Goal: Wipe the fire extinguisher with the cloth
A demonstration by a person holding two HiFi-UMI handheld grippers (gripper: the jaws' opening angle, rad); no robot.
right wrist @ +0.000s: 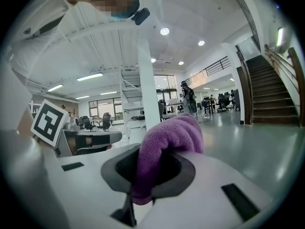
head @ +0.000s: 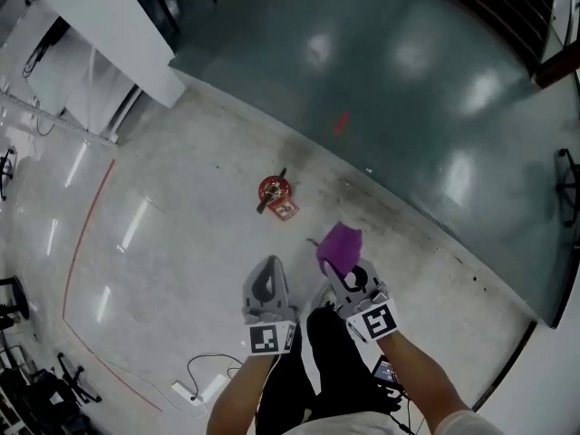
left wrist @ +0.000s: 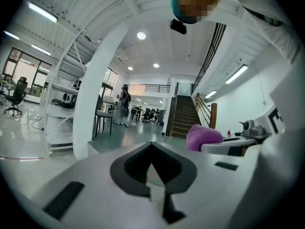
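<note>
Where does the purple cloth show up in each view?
Head view: purple cloth just below centre, at the right gripper tip.
Left gripper view: cloth right of centre.
Right gripper view: cloth at centre, clamped between the jaws.
Shared landmark: the staircase, in both gripper views.

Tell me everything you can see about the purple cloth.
The cloth is purple, soft and fuzzy like terry, bunched into a rounded wad. The right gripper is shut on it, pinching a lower fold while the bulk bulges past the jaws. It hangs above the pale floor, apart from the red fire extinguisher.
</note>
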